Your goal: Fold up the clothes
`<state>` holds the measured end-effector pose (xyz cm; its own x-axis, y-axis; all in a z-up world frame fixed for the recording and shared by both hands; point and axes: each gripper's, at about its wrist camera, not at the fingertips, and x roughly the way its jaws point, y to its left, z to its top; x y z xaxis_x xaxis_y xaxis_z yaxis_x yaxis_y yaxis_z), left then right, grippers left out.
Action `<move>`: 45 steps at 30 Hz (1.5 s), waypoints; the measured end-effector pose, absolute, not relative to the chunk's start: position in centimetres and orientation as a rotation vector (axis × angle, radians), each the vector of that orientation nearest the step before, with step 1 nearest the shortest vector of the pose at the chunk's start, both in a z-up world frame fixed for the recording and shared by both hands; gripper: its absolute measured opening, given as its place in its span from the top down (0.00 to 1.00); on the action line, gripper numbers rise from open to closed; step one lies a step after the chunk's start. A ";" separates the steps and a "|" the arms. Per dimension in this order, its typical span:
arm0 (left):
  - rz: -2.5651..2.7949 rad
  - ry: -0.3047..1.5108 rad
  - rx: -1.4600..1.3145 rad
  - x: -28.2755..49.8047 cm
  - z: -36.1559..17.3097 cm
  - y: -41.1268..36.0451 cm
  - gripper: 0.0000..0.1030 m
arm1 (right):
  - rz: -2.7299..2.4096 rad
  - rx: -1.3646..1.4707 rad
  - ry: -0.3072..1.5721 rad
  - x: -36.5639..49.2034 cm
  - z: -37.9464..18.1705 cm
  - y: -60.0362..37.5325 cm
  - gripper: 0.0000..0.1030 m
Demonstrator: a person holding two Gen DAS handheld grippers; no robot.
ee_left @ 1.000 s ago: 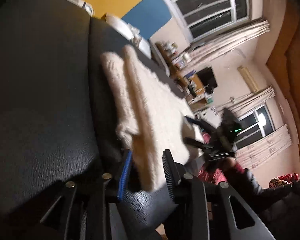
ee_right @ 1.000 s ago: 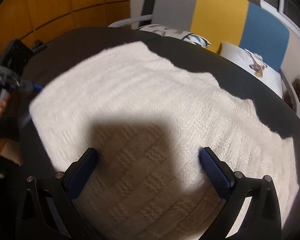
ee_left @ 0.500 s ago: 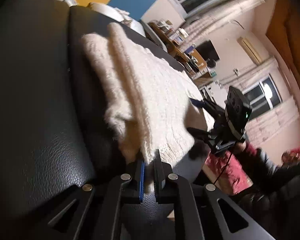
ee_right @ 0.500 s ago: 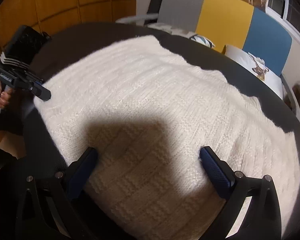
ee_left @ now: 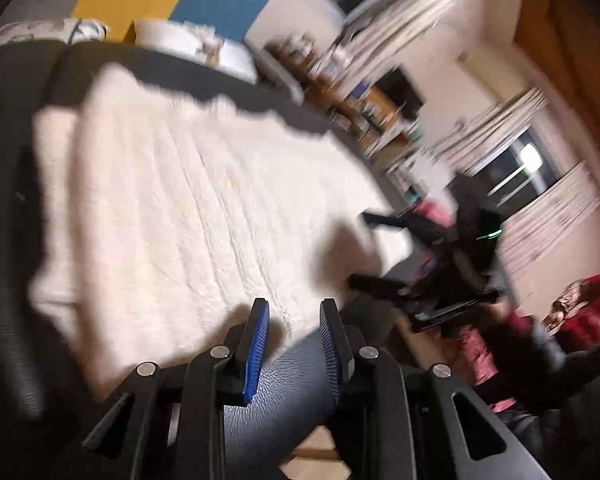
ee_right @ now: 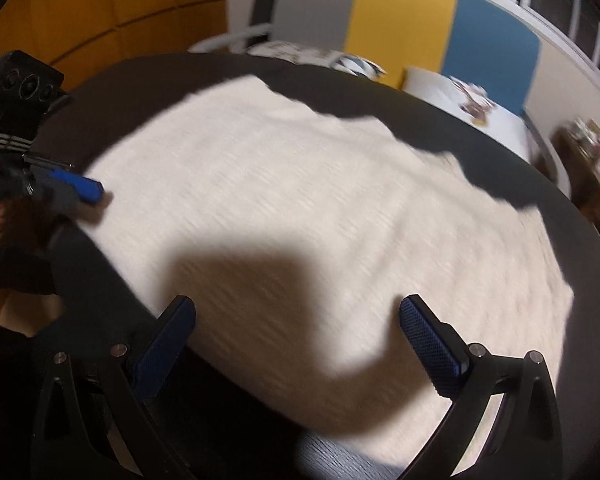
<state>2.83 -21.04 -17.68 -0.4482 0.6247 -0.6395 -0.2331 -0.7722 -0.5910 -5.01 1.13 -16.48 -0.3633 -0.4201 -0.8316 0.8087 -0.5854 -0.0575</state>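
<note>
Half a second ago the left claw was pinched on the hem of the cream knit sweater; now its blue pads stand apart, released, with only the sweater's near edge and dark leather between them. Across the garment the right claw hangs spread wide and empty above the knit. Around both, the sweater lies flat on the black leather surface, with cushions beyond its far edge.
</note>
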 end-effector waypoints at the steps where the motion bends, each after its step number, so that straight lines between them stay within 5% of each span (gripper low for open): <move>1: 2.238 -0.546 -1.258 2.8 -18.1 -20.3 0.81 | -2.019 1.055 0.624 -5.0 -16.9 1.5 0.00; 6: 2.281 -0.535 -1.233 4.2 -18.2 -20.4 0.87 | -2.020 1.054 0.521 -5.2 -19.4 4.2 0.00; 13: 2.425 -0.734 -1.136 2.5 -15.5 -28.8 0.71 | -1.979 1.003 0.480 -5.2 -16.1 3.6 0.00; 19: 2.458 -0.897 -1.133 -0.6 -15.1 -34.5 0.71 | -1.990 0.952 0.331 -8.0 -13.6 1.4 0.00; 30: 2.274 -0.936 -1.254 -5.9 -18.8 -32.9 0.71 | -2.034 0.988 0.314 -11.9 -14.2 -1.0 0.00; 33: 2.334 -0.825 -1.214 -5.8 -17.4 -31.3 0.94 | -2.043 0.989 0.340 -12.2 -14.4 -1.5 0.00; 39: 2.478 -0.778 -1.310 -3.6 -18.4 -31.5 0.95 | -2.076 1.086 0.473 -13.2 -17.9 -1.8 0.00; 42: 2.483 -0.818 -1.291 -3.0 -18.0 -31.4 0.93 | -2.100 1.015 0.368 -12.9 -18.2 -0.7 0.00; 45: 2.466 -0.861 -1.294 -3.1 -17.3 -31.7 0.79 | -2.098 1.011 0.365 -12.8 -18.1 -0.6 0.00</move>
